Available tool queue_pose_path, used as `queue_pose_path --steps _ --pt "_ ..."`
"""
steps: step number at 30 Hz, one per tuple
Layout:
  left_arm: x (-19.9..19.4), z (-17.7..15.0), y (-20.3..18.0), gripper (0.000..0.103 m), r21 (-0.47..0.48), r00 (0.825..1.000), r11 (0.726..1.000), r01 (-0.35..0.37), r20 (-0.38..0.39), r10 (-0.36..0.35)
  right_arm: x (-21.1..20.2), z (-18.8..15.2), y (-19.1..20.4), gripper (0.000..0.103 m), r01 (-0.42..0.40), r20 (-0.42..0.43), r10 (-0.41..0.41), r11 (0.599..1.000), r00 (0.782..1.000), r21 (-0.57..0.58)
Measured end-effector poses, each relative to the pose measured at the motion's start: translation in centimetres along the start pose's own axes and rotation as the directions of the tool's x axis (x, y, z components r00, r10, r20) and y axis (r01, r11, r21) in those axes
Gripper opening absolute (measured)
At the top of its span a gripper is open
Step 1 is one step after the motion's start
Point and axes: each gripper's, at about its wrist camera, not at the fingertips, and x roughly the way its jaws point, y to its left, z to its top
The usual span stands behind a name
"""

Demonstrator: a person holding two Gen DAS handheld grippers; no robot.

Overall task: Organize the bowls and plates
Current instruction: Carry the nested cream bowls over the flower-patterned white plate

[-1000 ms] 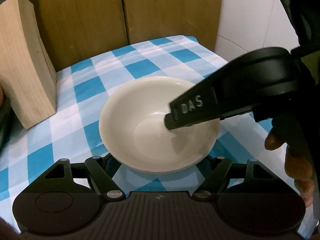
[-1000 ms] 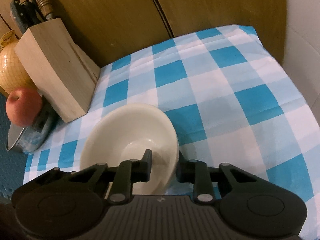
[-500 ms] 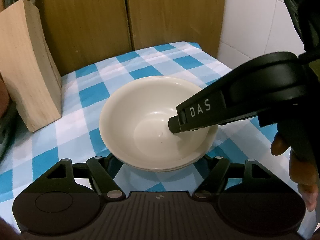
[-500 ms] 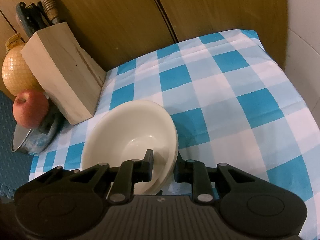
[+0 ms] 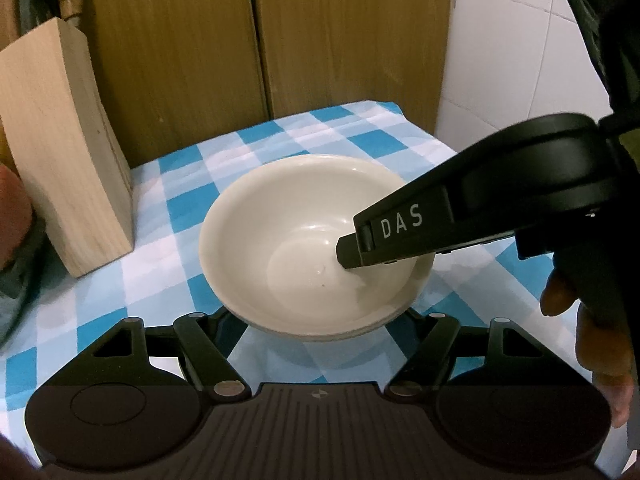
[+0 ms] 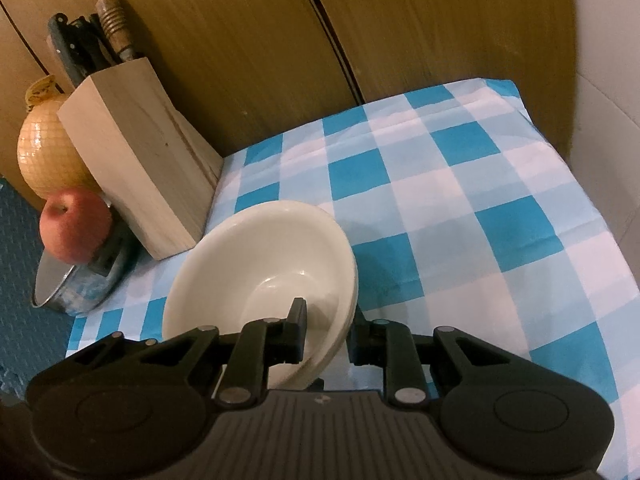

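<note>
Two cream bowls (image 5: 296, 248) sit nested one in the other over a blue-and-white checked cloth (image 5: 180, 264). My right gripper (image 6: 327, 316) is shut on their right rim, one finger (image 6: 298, 312) inside the top bowl (image 6: 256, 264) and one outside. In the left wrist view this gripper (image 5: 360, 256) reaches in from the right. My left gripper (image 5: 320, 320) stands wide at the near side of the stack. Its fingers (image 5: 224, 320) run under the lower bowl's rim (image 5: 320, 335) and their tips are hidden.
A wooden knife block (image 6: 140, 160) stands just left of the bowls. Beside it are an apple (image 6: 74, 226) on a metal pot (image 6: 76, 288) and a netted yellow fruit (image 6: 44, 152). Wooden cabinet doors (image 5: 340, 40) close the back, a tiled wall (image 5: 520, 60) the right.
Both views now show slightly more of the cabinet behind. The bowls keep their place between the fingers, and the right grip on the rim is the same.
</note>
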Motion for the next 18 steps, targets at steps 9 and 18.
queue_pose_path --steps 9,18 --pt "-2.4 0.0 -0.2 0.078 -0.001 0.999 1.000 -0.020 0.050 0.020 -2.0 -0.3 0.9 0.018 -0.035 0.035 0.036 0.999 0.999 -0.016" --pt "-5.5 -0.6 -0.6 0.078 -0.002 0.995 0.999 -0.049 0.090 0.049 -4.5 -1.3 2.3 0.018 -0.069 0.059 0.072 0.996 0.996 -0.051"
